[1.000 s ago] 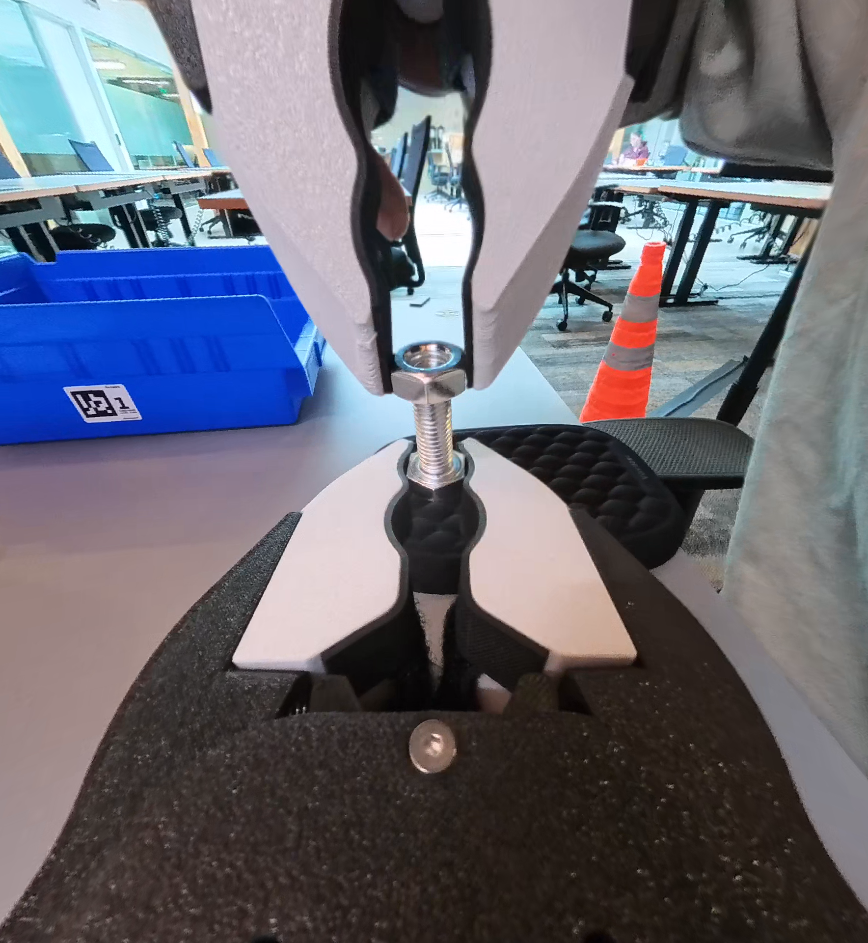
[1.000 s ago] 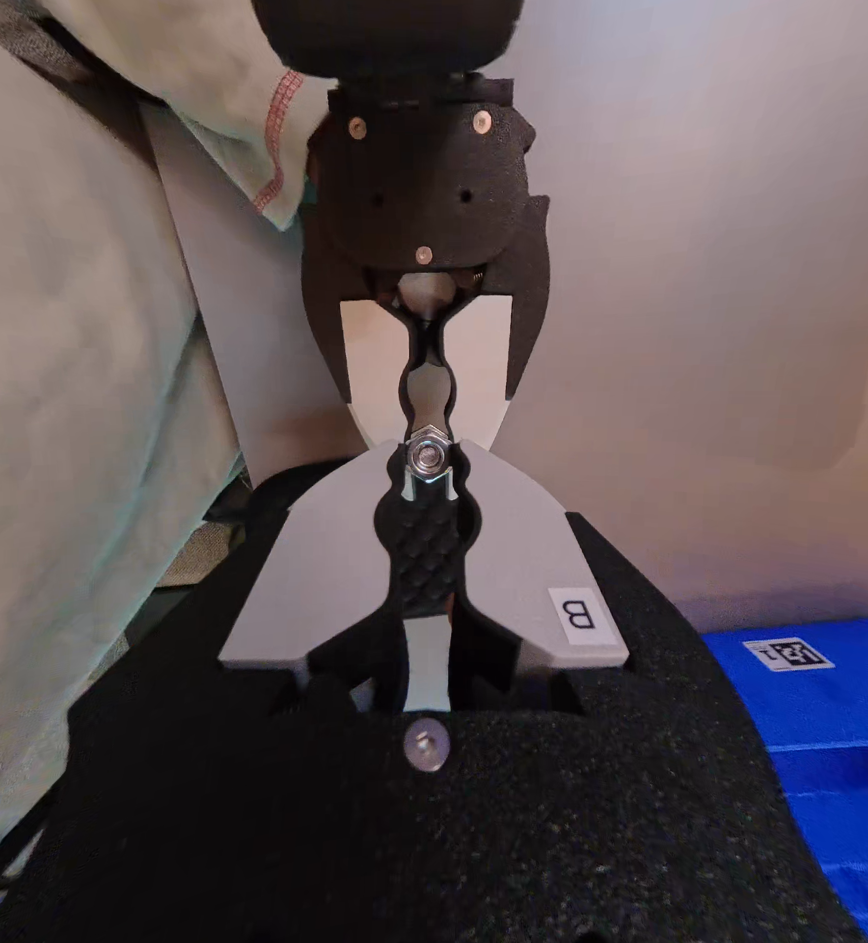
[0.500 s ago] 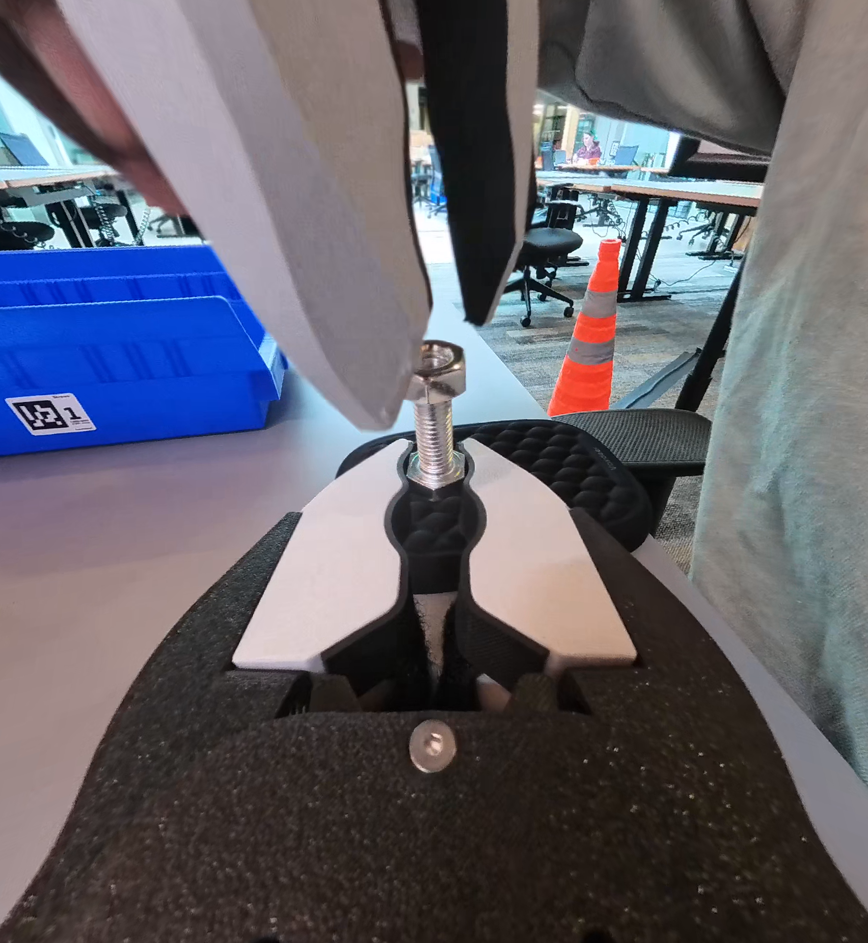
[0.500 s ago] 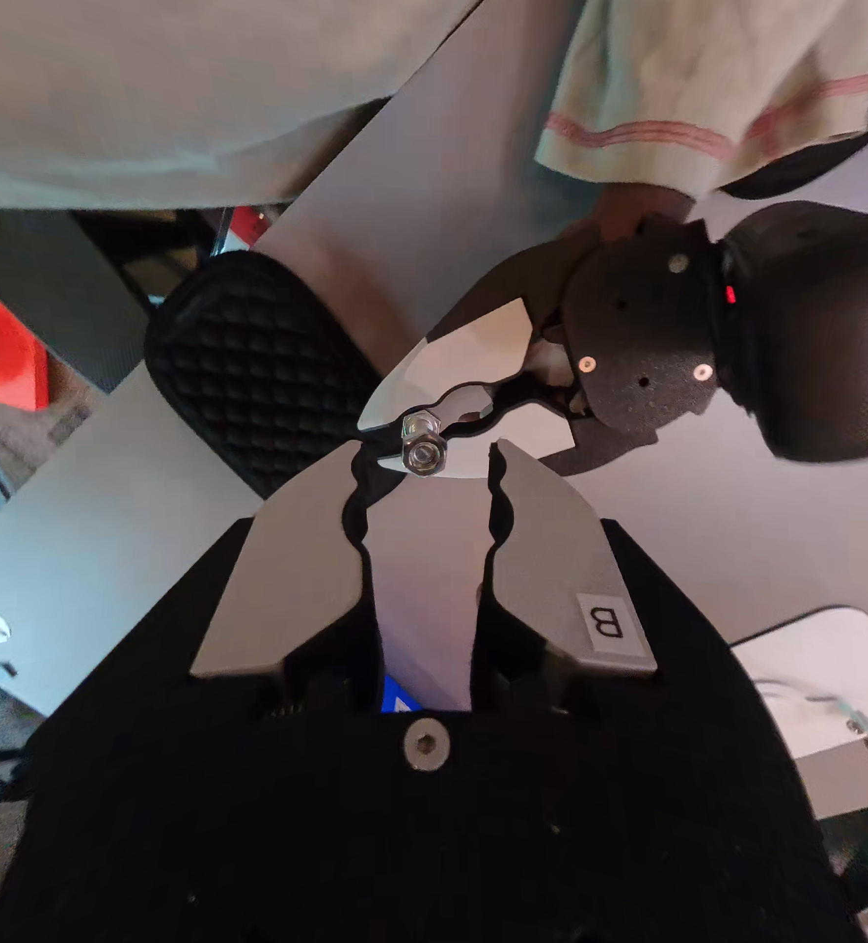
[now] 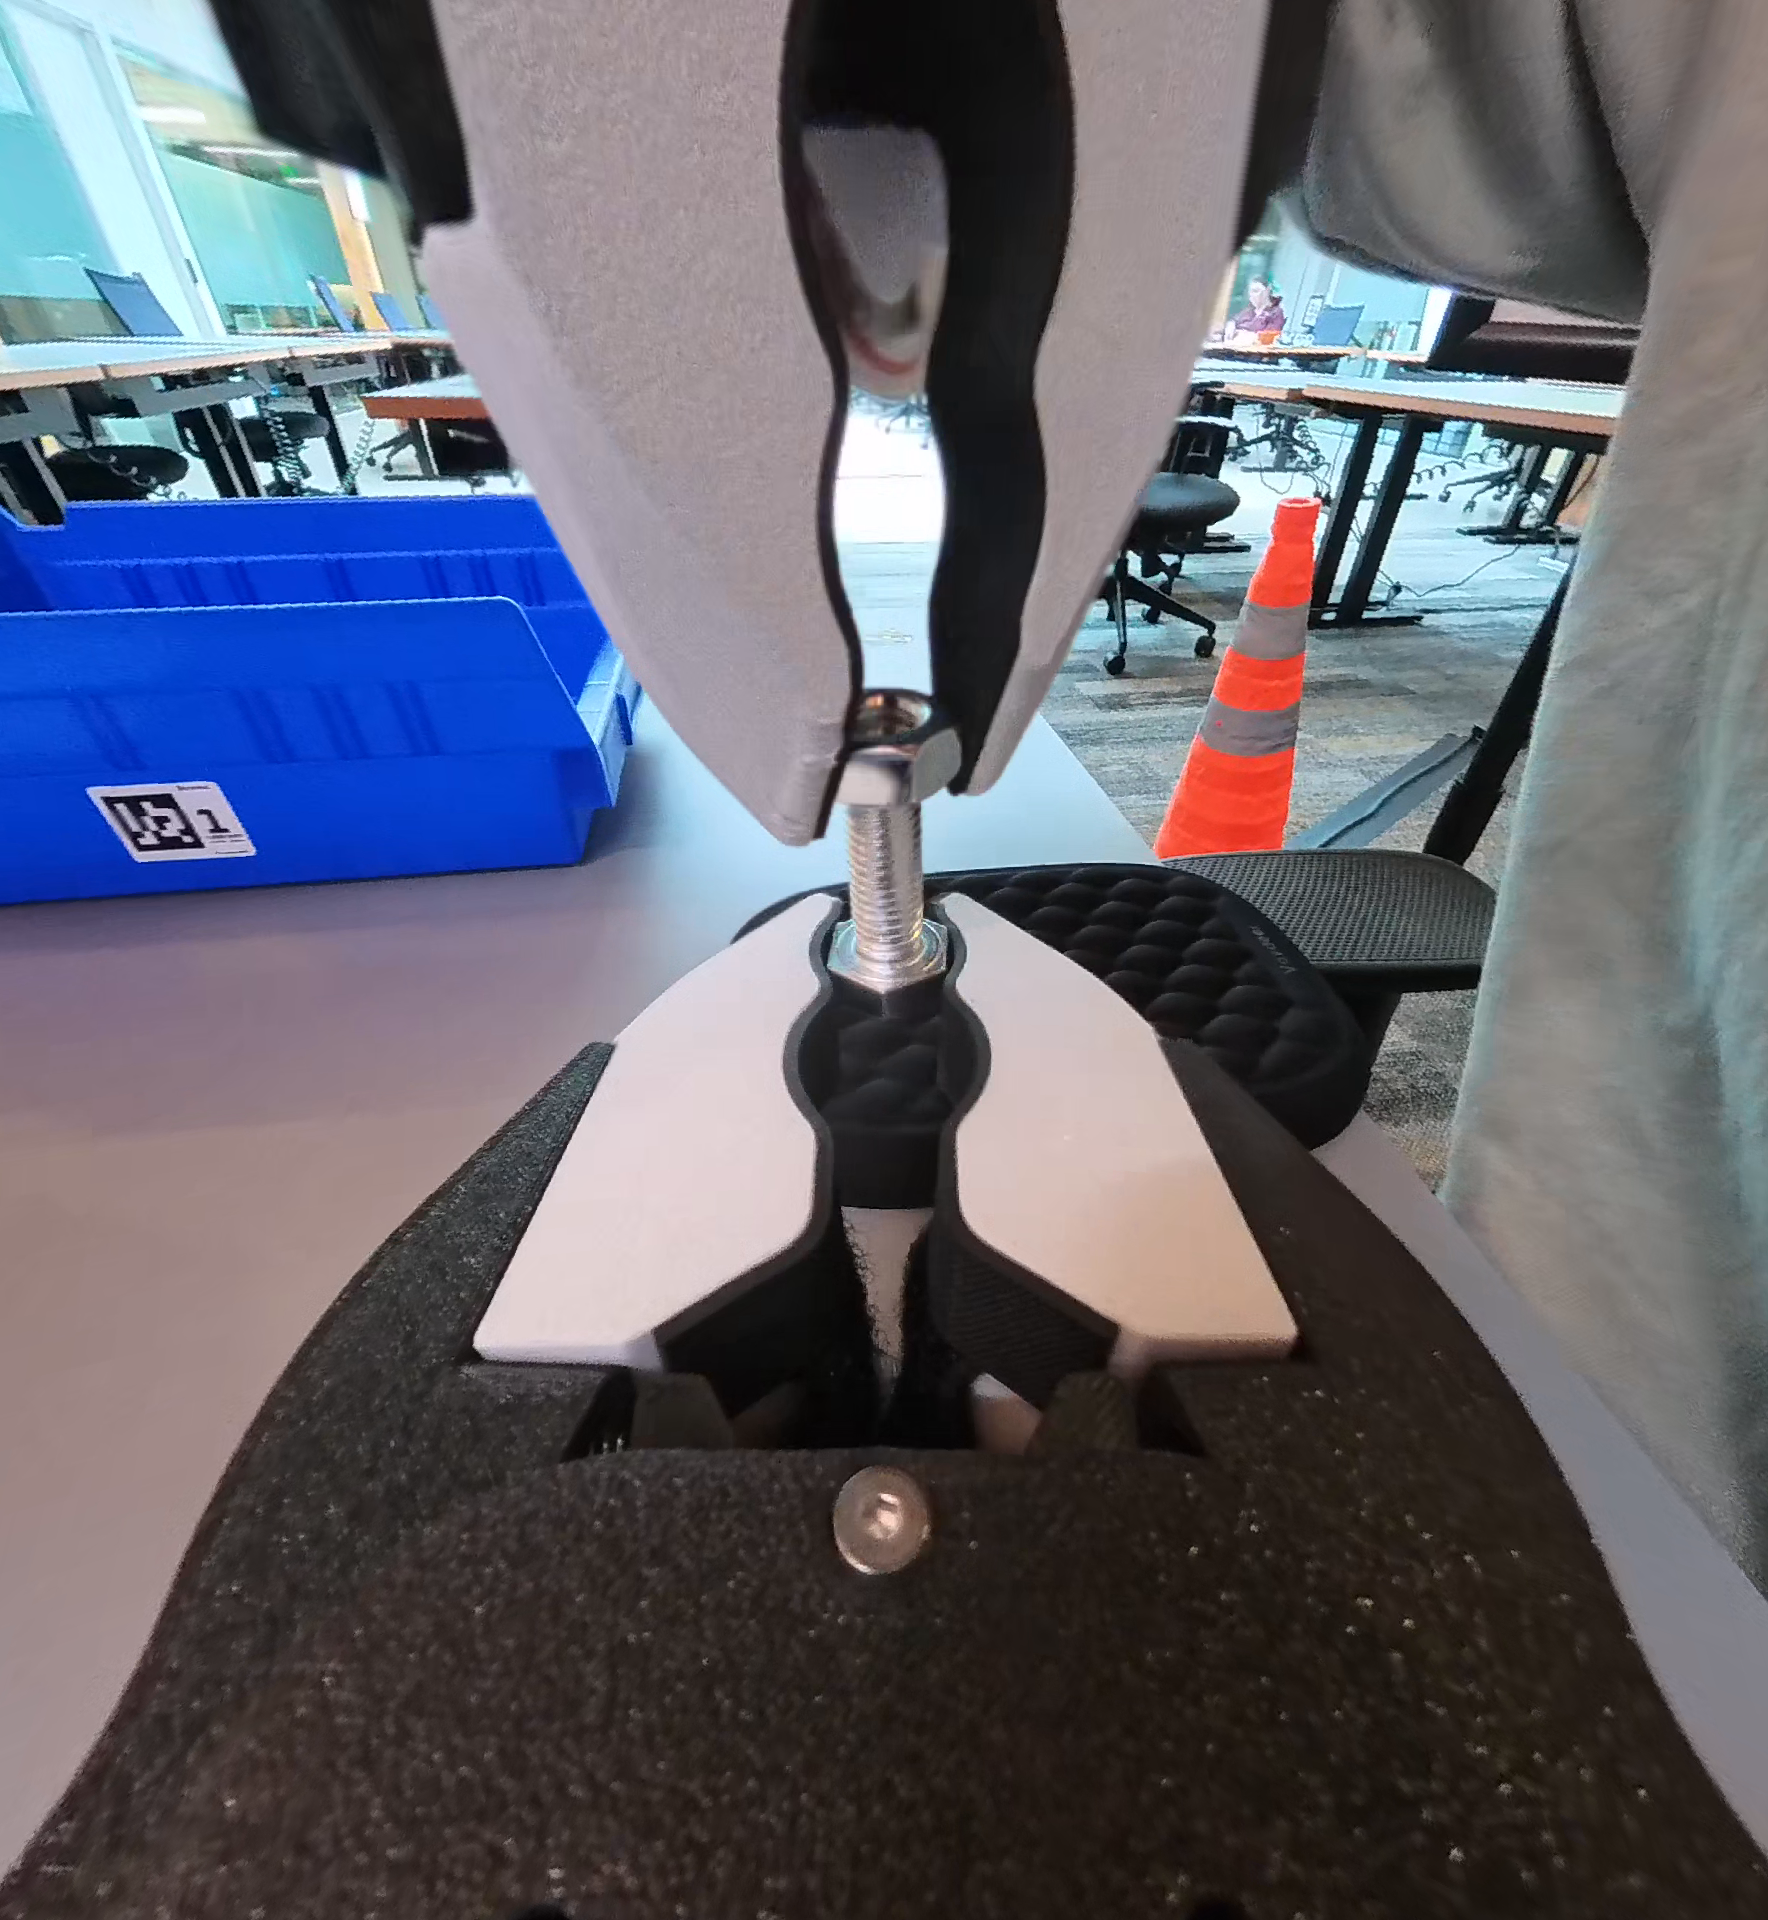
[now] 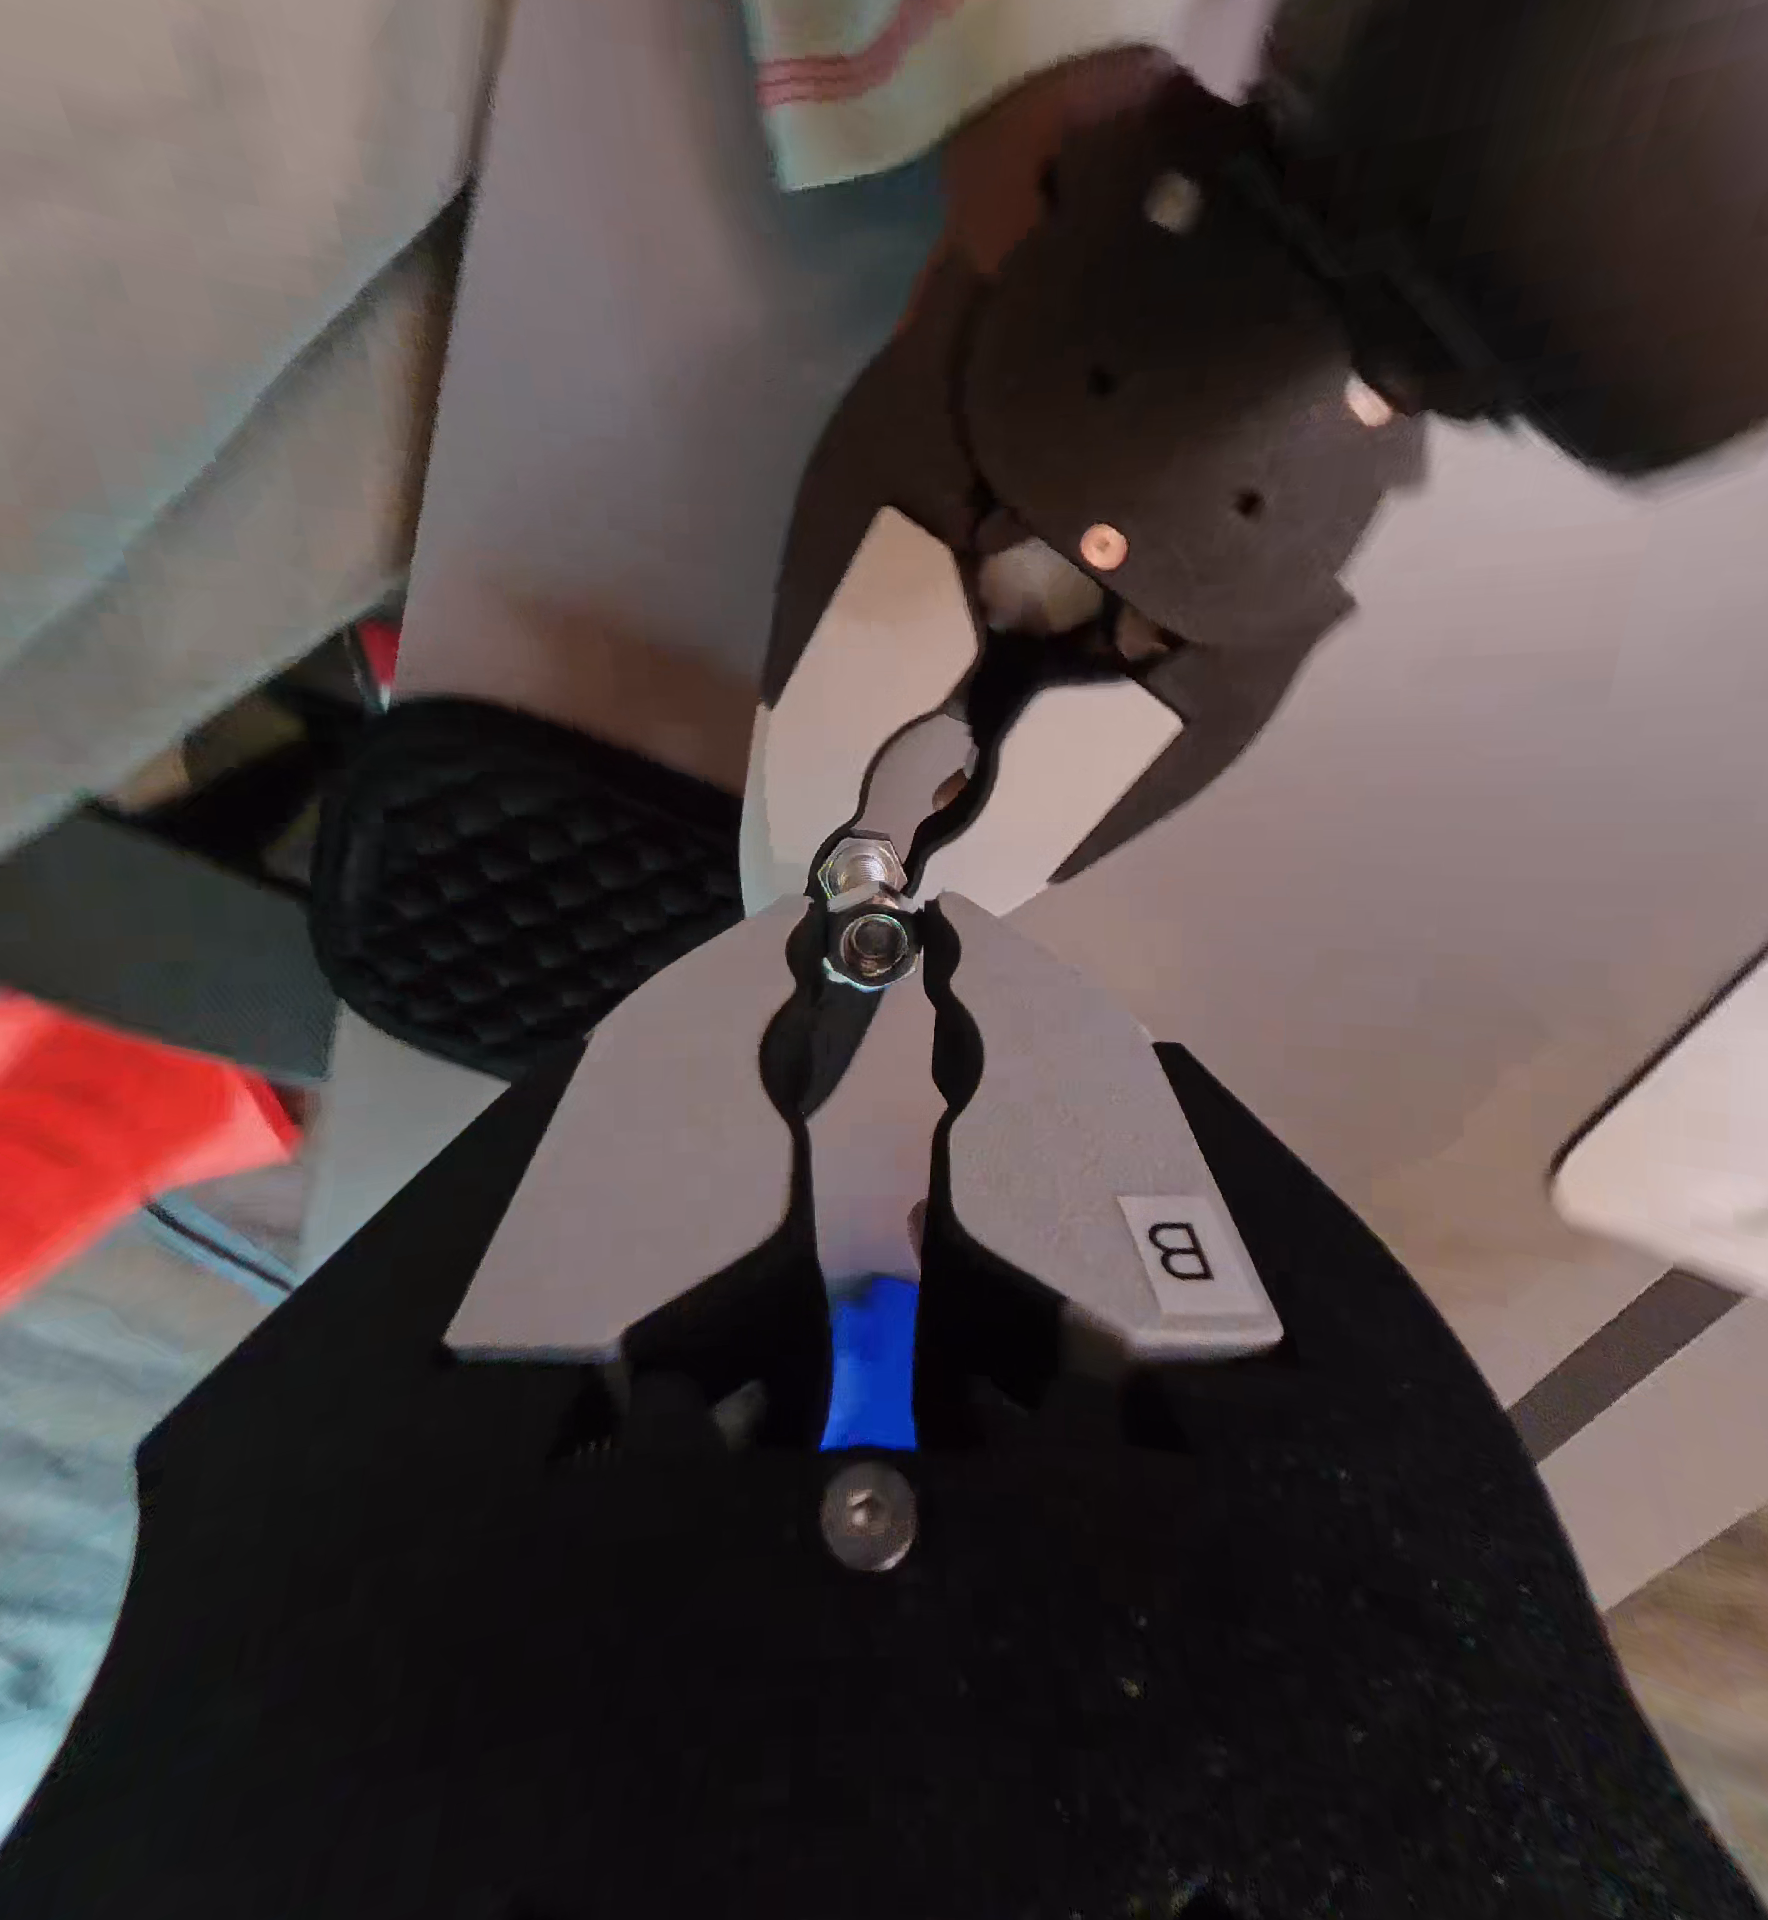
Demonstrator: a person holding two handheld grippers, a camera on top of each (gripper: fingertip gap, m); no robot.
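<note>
A silver bolt (image 5: 882,873) stands upright above the grey table (image 5: 236,1091). My left gripper (image 5: 885,935) is shut on the bolt's hex lower end. A silver hex nut (image 5: 901,753) sits on the top of the thread. My right gripper (image 5: 895,774) comes down from above and is shut on that nut. In the right wrist view the right gripper (image 6: 872,935) pinches the nut (image 6: 872,943) at its tips. The left gripper (image 6: 859,873) holds the bolt just beyond it.
A blue bin (image 5: 256,707) with a square marker stands at the left on the table. A black chair armrest pad (image 5: 1171,977) lies just past the table's edge. An orange cone (image 5: 1259,675) stands on the floor. A person's pale garment (image 5: 1690,831) fills the right. A white object (image 6: 1711,1122) lies at the right. One gripper's finger ends stand about 5 cm off the other's.
My right gripper opened and let go of the nut, swung round, then came back and shut on the nut again. My left gripper kept hold of the bolt throughout.
</note>
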